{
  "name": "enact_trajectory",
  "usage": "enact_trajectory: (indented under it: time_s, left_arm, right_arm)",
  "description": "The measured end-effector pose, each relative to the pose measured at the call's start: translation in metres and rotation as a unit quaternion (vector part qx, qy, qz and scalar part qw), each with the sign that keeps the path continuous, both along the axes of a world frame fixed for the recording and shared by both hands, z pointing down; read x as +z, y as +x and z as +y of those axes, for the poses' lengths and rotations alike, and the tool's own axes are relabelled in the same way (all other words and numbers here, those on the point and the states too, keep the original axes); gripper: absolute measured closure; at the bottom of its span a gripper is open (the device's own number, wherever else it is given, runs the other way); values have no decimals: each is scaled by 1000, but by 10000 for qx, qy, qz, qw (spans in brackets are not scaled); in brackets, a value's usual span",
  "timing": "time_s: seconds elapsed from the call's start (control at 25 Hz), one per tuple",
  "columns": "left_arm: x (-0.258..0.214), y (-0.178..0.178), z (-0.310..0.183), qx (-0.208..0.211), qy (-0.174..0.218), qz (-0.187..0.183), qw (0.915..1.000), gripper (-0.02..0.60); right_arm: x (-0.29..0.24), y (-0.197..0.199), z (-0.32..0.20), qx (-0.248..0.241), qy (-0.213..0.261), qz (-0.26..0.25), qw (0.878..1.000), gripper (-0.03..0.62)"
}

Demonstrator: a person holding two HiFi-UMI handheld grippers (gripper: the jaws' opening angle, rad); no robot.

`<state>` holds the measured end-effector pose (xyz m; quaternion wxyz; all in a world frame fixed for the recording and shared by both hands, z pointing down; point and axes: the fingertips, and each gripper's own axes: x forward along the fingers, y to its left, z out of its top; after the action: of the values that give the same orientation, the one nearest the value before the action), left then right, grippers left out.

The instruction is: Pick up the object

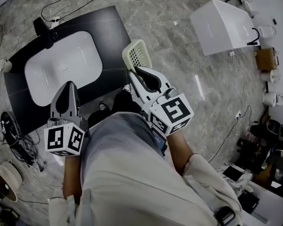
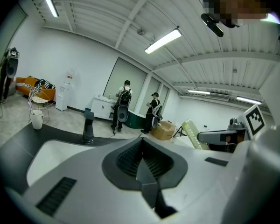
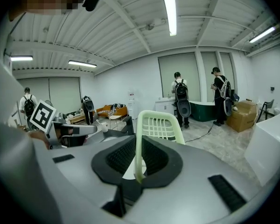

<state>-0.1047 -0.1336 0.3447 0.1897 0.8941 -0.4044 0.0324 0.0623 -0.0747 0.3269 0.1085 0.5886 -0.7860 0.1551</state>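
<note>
The object is a pale cream plastic basket [image 1: 137, 55] with a latticed wall. My right gripper [image 1: 140, 74] is shut on its rim and holds it in the air, just right of the sink counter. In the right gripper view the basket's wall [image 3: 158, 125] stands on edge between the dark pads [image 3: 113, 157], gripper [image 3: 137, 171]. My left gripper [image 1: 67, 87] hovers over the front edge of the white sink [image 1: 42, 86]. Its jaws [image 2: 142, 158] are shut with nothing between them. The left gripper view also shows the basket [image 2: 194, 133] off to the right.
A white basin sits in a dark counter [image 1: 114, 25] with a black tap [image 1: 43, 28] at the back left. A white box [image 1: 224, 25] stands on the marble floor at the upper right. Cables and cups lie around. Several people [image 3: 181, 97] stand far off.
</note>
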Motion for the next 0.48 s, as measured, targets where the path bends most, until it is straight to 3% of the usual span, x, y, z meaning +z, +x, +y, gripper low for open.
enact_trajectory:
  time_s: [0.48]
  left_arm:
    - [-3, -3, 8, -121, -36, -94, 9999, 583]
  right_arm:
    - [-9, -13, 6, -340, 30, 27, 9994, 543]
